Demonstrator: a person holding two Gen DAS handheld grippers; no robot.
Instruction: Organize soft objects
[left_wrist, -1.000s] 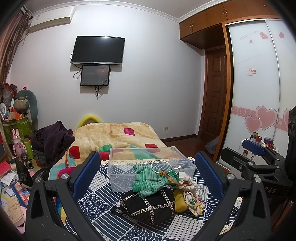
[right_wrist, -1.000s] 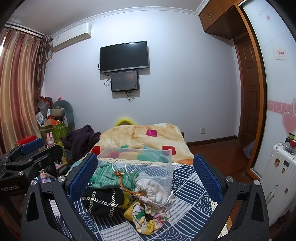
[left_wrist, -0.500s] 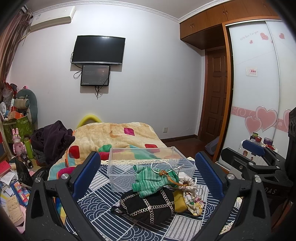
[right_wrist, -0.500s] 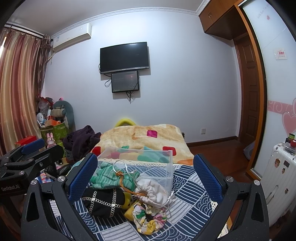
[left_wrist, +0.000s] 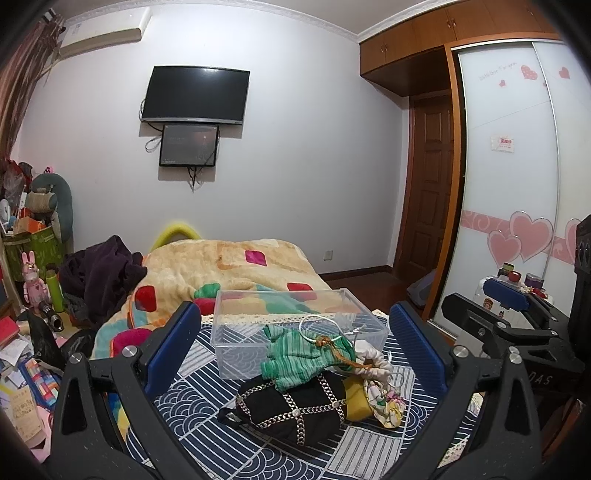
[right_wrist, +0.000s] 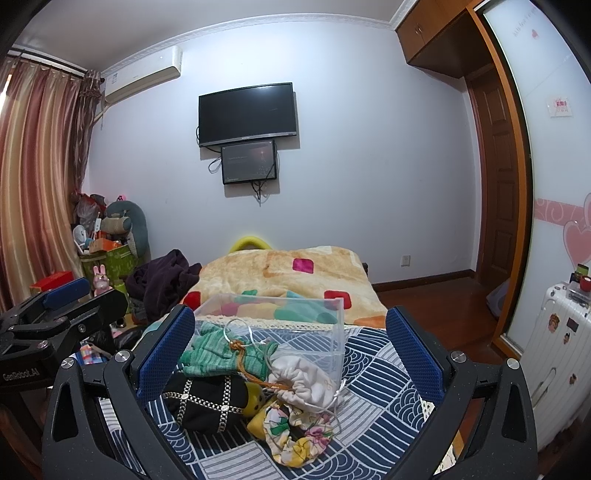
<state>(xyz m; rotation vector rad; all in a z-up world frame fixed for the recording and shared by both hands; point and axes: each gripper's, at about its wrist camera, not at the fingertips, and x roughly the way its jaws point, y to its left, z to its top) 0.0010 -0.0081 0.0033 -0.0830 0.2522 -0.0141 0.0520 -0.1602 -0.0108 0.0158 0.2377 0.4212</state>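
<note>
Currently, the scene reads as follows.

Left gripper (left_wrist: 295, 339): released, jaws spread wide, grasping nothing; held above the near end of the bed, with the pile of soft items framed between its blue pads.

Right gripper (right_wrist: 290, 341): released, jaws spread wide, grasping nothing; held to the right of the left gripper, facing the same pile.

Clear plastic box (left_wrist: 295, 317): upright on the patterned cloth (left_wrist: 373, 446); nothing solid shows through its walls.

Green knitted item (left_wrist: 303, 356): draped over the box's near wall and onto the black pouch.

Black pouch with chain lattice (left_wrist: 295, 406): on the cloth just in front of the box, touching the green item.

White drawstring bag (right_wrist: 306, 380): beside the box's near right corner, with a thin white cord (right_wrist: 240, 328) looped above it.

Orange cord (right_wrist: 240, 354): lies across the green item toward the white bag.

Floral fabric piece (right_wrist: 295, 432): nearest the right gripper camera, touching a yellow soft item (right_wrist: 255, 397).

Bed (left_wrist: 229, 269): orange blanket beyond the box.
</note>
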